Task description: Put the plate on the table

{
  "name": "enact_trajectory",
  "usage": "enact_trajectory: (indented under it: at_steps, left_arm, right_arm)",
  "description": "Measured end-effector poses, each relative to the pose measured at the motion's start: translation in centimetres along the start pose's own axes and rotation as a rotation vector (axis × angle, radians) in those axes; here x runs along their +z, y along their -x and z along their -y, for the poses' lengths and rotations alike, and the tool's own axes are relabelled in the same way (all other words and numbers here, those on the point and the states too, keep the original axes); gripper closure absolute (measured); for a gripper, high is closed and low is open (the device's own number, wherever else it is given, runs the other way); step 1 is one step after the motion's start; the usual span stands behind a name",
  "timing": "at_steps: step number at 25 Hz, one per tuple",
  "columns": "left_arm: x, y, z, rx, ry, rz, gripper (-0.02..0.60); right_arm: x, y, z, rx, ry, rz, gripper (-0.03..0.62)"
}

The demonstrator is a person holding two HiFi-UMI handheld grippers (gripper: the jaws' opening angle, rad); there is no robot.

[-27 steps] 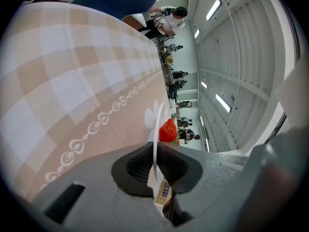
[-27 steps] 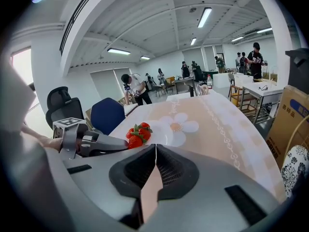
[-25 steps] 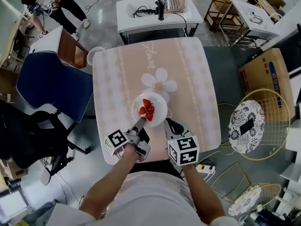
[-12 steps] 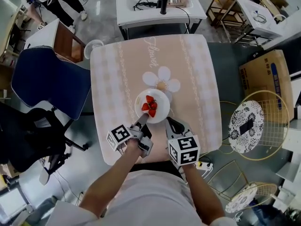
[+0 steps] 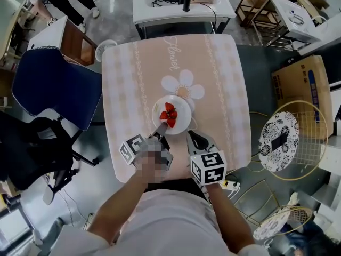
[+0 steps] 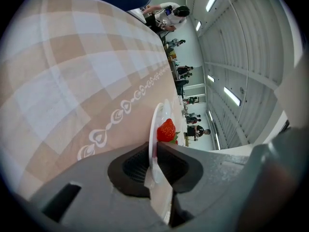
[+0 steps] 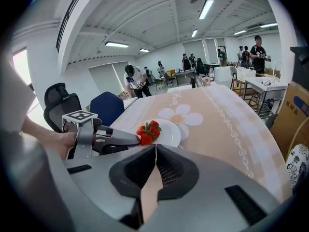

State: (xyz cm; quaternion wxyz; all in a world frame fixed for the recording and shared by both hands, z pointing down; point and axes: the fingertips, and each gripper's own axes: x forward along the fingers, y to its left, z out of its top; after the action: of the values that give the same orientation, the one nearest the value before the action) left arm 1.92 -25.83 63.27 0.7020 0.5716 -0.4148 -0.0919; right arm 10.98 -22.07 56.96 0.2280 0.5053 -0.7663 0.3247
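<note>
A white plate [image 5: 180, 121] with strawberries [image 5: 169, 114] lies low over the pink checked tablecloth [image 5: 218, 79], just in front of the flower print. Whether it rests on the cloth I cannot tell. My left gripper [image 5: 161, 127] is shut on the plate's near rim. In the left gripper view the thin rim [image 6: 161, 111] stands between the pads of the left gripper [image 6: 155, 149], whose jaws have just been opening slightly. A strawberry [image 6: 166, 129] shows beyond. My right gripper [image 5: 190, 135] hovers to the right of the plate, shut and empty. In the right gripper view its jaws [image 7: 155, 147] meet before the plate [image 7: 172, 132].
A blue chair [image 5: 56, 89] and a black office chair [image 5: 26, 153] stand left of the table. Behind it is a white table [image 5: 181, 7] with a kettle. A cardboard box [image 5: 303, 84] and a round wire basket [image 5: 290, 140] stand at the right.
The head view has shifted a little. The left gripper and the plate stay nearly where they were by the flower print. The right gripper has not moved.
</note>
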Motion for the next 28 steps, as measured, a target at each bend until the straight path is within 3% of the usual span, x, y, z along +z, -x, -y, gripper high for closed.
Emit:
enact_trajectory:
  at_steps: [11, 18, 28]
  left_arm:
    - [-0.7, 0.6, -0.2, 0.067, -0.077, -0.01, 0.453]
    - [-0.9, 1.6, -1.0, 0.105, -0.081, 0.0, 0.453]
    - [-1.9, 3.1, 0.1, 0.077, -0.126, 0.028, 0.453]
  right_arm:
    - [-0.5, 0.9, -0.1, 0.011, -0.001, 0.0, 0.589]
    - [-0.8, 1.4, -0.2, 0.019, -0.002, 0.013, 0.589]
    - [-1.3, 3.1, -0.9, 0.033, 0.013, 0.042, 0.589]
